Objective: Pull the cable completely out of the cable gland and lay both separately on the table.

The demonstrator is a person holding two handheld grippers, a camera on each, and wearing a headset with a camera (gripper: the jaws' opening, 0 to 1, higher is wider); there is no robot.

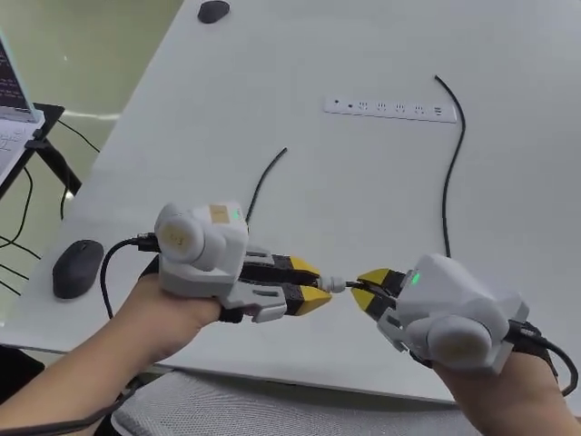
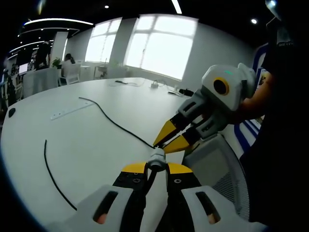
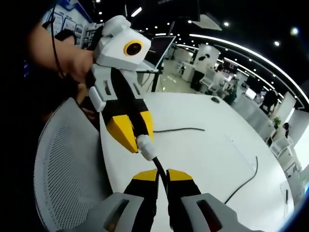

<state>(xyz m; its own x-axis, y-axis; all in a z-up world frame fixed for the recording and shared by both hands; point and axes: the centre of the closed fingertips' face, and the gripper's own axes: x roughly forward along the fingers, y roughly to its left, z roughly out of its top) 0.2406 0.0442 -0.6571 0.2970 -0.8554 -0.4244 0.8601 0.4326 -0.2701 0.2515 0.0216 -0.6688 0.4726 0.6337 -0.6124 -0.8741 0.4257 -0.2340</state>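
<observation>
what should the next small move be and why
Probably draw the right gripper straight back, away from the left gripper, with both kept shut. The left holds the cable gland, the right pinches the black cable just beside it, and the cable is not yet out of the gland.

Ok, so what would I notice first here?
Over the near edge of the white table, the left hand-held gripper pinches a pale cable gland. The right hand-held gripper, facing it tip to tip, grips the black cable coming out of it. A white power strip lies farther back.
</observation>
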